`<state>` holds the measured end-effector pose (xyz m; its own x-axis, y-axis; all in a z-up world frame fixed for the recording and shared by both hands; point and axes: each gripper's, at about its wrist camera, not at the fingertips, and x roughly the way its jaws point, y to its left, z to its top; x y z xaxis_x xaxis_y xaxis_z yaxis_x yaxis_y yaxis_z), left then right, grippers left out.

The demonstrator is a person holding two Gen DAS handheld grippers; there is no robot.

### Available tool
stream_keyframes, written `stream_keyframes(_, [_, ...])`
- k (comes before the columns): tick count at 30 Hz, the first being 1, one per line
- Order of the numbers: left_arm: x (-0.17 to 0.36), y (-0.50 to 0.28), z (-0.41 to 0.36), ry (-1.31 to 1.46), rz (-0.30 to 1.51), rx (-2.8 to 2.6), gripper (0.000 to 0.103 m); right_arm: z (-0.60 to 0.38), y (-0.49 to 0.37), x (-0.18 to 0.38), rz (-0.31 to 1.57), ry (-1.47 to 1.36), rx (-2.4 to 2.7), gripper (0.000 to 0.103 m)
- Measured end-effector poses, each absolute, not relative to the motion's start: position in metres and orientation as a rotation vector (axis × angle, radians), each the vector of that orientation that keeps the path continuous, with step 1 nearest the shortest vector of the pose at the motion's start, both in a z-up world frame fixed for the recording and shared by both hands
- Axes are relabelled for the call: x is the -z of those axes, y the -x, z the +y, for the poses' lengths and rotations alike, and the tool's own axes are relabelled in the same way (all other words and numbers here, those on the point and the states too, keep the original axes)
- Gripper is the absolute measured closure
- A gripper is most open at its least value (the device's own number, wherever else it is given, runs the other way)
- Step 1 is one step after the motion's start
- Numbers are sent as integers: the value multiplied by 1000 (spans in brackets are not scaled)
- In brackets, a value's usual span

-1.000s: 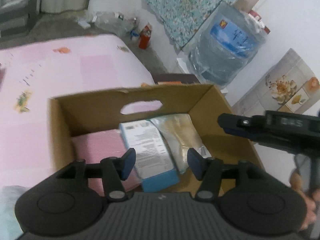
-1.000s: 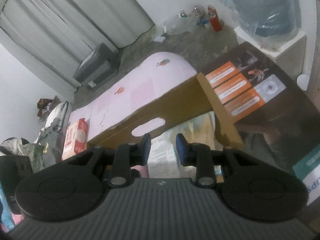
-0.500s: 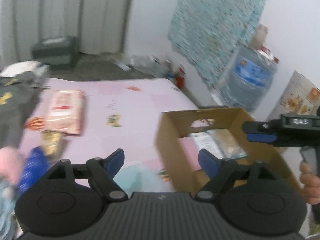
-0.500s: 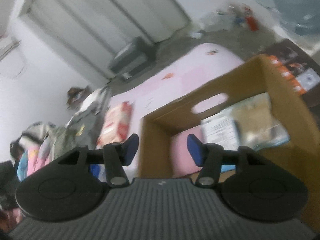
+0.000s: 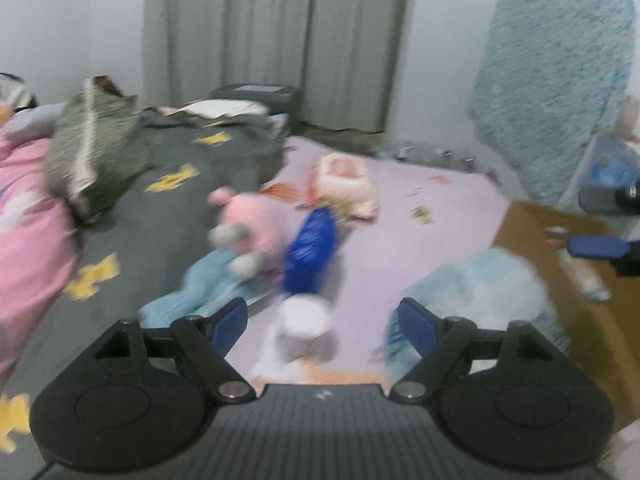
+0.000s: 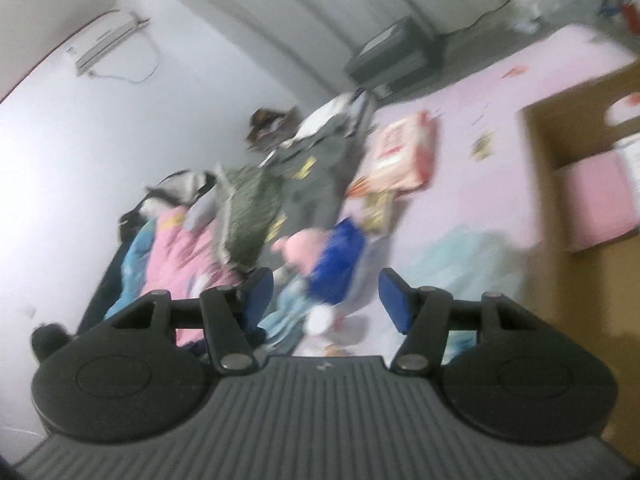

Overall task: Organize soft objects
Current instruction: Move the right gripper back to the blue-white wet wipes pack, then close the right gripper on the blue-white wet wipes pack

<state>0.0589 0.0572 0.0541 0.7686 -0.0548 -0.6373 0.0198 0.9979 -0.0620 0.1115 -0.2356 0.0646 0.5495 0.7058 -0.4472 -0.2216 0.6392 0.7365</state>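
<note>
Left gripper (image 5: 322,320) stands wide open, nothing held. Right gripper (image 6: 326,298) is about half open, jaws just widened, nothing between them. Both point at the soft items on the pink bed (image 5: 420,216): one pink plush (image 5: 250,224), one blue bag (image 5: 310,248) touching it, one white item (image 5: 302,322) nearest the left fingers. One pale blue cloth (image 5: 480,284) lies beside the box (image 6: 560,184). One red-white pack (image 5: 344,180) lies beyond. Frames are blurred.
</note>
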Motion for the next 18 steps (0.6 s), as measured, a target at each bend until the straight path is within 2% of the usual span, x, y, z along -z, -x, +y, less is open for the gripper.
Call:
stream_keyframes(11, [-25, -25, 92, 79, 736, 28, 23, -135, -124, -10, 1019, -710, -663, 44])
stream_keyframes(18, [-18, -58, 88, 143, 690, 39, 23, -103, -165, -11, 1030, -652, -605, 42])
